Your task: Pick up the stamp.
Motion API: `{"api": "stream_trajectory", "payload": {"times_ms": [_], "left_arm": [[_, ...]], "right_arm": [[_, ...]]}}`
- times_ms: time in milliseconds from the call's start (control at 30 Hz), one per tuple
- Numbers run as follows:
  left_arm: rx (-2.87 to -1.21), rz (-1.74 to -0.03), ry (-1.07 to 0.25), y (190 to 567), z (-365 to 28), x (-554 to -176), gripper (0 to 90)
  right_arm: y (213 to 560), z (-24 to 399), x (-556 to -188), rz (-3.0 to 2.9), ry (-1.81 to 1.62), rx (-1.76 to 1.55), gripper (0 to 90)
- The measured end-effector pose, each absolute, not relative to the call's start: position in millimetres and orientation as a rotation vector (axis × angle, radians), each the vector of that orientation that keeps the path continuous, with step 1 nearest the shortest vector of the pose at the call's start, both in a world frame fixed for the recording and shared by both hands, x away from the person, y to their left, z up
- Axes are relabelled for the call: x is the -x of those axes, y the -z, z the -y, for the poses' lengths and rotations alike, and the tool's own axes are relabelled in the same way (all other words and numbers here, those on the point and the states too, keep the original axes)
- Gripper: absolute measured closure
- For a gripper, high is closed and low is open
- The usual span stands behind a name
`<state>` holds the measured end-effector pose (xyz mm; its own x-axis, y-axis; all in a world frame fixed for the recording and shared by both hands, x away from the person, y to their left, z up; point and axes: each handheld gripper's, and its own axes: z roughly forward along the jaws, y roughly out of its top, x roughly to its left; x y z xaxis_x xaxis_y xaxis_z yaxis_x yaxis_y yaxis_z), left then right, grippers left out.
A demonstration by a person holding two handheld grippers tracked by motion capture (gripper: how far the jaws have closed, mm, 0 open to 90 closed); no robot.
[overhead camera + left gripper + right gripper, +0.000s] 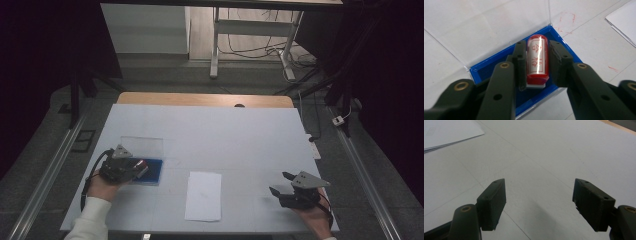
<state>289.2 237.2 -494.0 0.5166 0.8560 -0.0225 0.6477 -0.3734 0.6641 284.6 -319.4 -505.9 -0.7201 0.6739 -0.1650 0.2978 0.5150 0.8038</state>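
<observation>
Fingers of the left gripper (537, 63) pinch a red stamp (537, 58) with red characters on its clear top, held over a blue ink-pad case (564, 48) whose clear lid (486, 27) lies open behind it. Right of the case on the white table (240, 135) lies a paper sheet (203, 196); beyond that sheet, the right gripper (281, 183) rests with fingers spread and empty.

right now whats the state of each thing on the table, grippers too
ink pad case: open, clear lid folded back flat on the table
stamp: lying in the blue case, between the left gripper's jaws
left gripper: jaws close around the stamp; contact can't be confirmed
right gripper: open, jaws wide apart, holding nothing, over bare table
sheet of paper: flat on the table between the two grippers
</observation>
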Motion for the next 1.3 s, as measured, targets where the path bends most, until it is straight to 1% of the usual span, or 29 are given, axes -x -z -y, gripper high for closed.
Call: {"api": "stream_trajectory", "payload": {"times_ms": [600, 867, 1033, 1300], "left_arm": [[-2.137, -1.207, -0.427, 493.3, -237.3, -288.3, 70.0], [-2.099, -1.177, -0.426, 483.7, -237.6, -283.5, 70.1], [-2.069, -1.125, -0.467, 471.1, -235.9, -275.4, 70.0], [-2.07, -1.08, -0.531, 454.0, -233.1, -262.9, 70.0]], "right_arm": [[506.3, 319.0, -284.5, -2.299, -1.091, -0.798, 27.2], [505.9, 318.4, -283.8, -2.296, -1.096, -0.793, 27.5], [506.0, 318.1, -283.3, -2.296, -1.095, -0.792, 27.6], [504.3, 314.8, -283.5, -2.299, -1.103, -0.784, 27.9]]}}
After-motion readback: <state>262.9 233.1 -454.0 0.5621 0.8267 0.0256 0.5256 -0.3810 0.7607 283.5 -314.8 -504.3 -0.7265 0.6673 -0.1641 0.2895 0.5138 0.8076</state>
